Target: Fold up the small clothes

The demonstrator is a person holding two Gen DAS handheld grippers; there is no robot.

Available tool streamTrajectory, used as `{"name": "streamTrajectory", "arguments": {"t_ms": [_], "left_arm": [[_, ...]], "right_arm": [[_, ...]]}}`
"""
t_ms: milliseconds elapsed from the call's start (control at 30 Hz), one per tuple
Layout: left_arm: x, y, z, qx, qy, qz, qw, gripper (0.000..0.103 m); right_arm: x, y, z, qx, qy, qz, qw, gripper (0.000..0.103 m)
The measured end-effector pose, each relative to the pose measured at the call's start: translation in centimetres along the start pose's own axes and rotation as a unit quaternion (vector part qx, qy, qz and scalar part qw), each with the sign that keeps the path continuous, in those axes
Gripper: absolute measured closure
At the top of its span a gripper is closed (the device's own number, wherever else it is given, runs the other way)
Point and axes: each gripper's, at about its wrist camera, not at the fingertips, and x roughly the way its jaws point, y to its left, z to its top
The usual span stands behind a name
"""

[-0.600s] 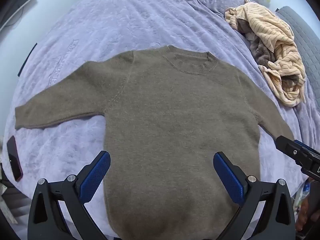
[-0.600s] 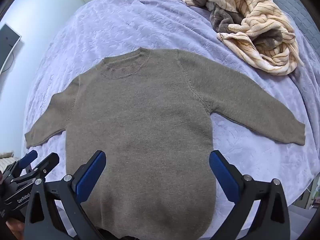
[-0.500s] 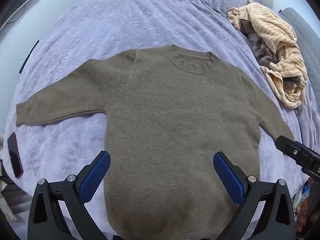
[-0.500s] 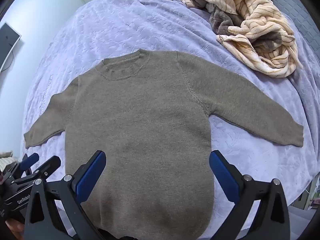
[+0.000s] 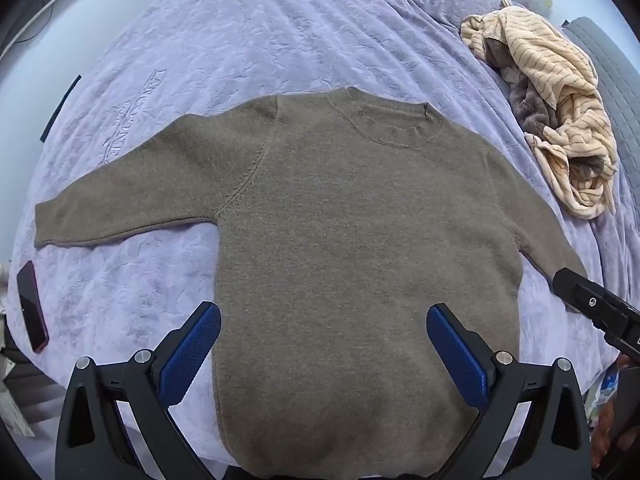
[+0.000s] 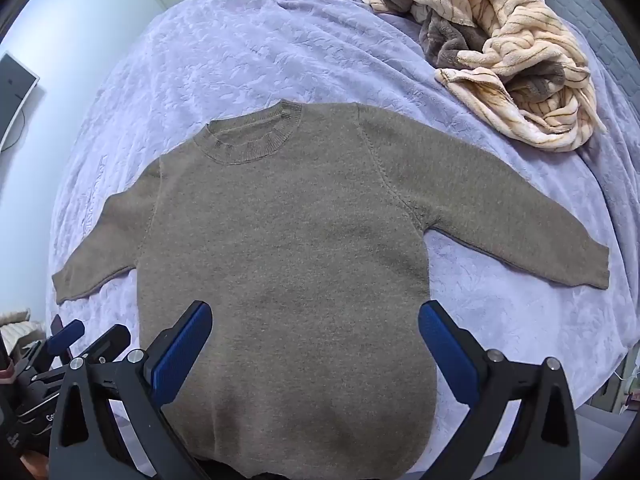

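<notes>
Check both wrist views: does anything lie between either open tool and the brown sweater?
Nothing visible does. The brown sweater lies flat, directly ahead of the left tool and right tool. The striped blanket sits apart.

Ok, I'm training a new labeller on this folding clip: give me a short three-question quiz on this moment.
1. True or false: the brown sweater lies flat with both sleeves spread out.
2. What lies bunched beyond the sweater's right sleeve? A) jeans B) striped cream garment C) pillow
3. Fill in: both the left gripper and right gripper have fingers that are ____, holding nothing.

Key: 1 true. 2 B, the striped cream garment on the lilac bedspread. 3 open.
</notes>
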Motion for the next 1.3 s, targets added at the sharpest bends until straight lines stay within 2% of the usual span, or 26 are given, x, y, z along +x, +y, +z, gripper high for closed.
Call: {"name": "streamTrajectory", "arguments": {"t_ms": [133,267,933,1300], "left_arm": [[0.0,0.1,0.0,0.000,0.000,0.004,1.0000,0.000],[0.0,0.1,0.2,-0.003,0.004,-0.008,1.0000,0.000],[0.4,-0.2,0.9,0.002,0.003,0.002,1.0000,0.000],[0.8,-0.1,1.0,0.000,0.009,0.008,0.9999,0.000]], "right_arm": [[0.0,0.0,0.2,0.001,0.002,0.000,1.000,0.000],[0.1,0.1,0.2,0.003,0.006,0.001,1.000,0.000],[0.9,0.7,1.2,-0.011,0.018,-0.008,1.000,0.000],[1.2,1.5,1.5,-0.036,0.016,-0.034,0.999,0.000]]}}
